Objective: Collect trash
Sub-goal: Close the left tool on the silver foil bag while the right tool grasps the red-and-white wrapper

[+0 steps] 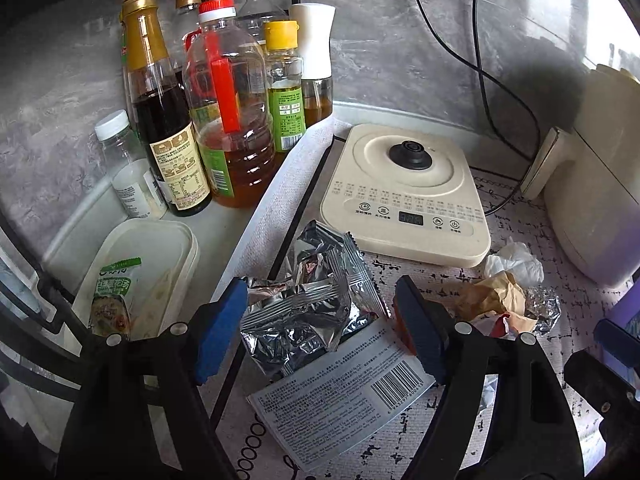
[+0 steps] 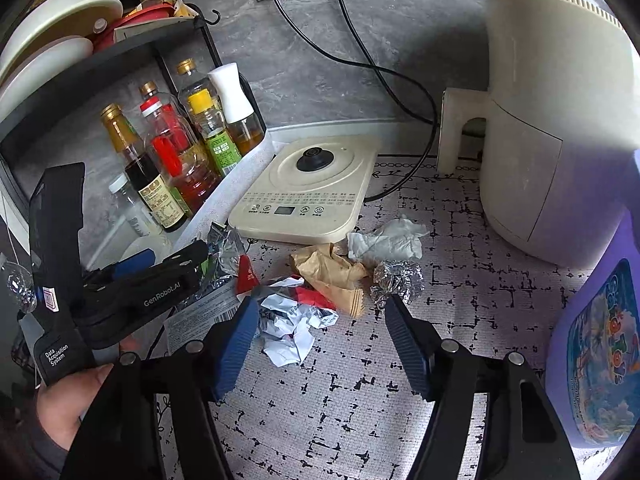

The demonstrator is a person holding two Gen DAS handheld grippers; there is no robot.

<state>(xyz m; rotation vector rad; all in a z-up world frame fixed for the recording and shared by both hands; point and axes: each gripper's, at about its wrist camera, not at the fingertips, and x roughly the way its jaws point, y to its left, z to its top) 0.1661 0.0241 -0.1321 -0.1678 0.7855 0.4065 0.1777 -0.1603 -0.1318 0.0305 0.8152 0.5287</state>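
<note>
Left gripper (image 1: pixel 320 328), marked "GenRobot.AI", parted around silver foil wrapper (image 1: pixel 304 300); right gripper (image 2: pixel 320 344) parted over crumpled white paper (image 2: pixel 296 328), both before kettle base (image 2: pixel 304 192).

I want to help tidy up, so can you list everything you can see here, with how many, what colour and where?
Foil wrapper: one, silver, between the left jaws, not pinched.
Printed packet: one, grey-white, under the foil wrapper.
Crumpled wrappers: a few, white and red, mid mat.
Brown paper: one, beside them.
Tissue: one, white, by the cooker.
Foil ball: one, silver.
Induction cooker: one, cream, at the back.
Bottles: about seven, left corner.
Air fryer: one, cream, right.
Purple container: one, right edge.
Left gripper, right gripper: black, blue pads, open.
</note>
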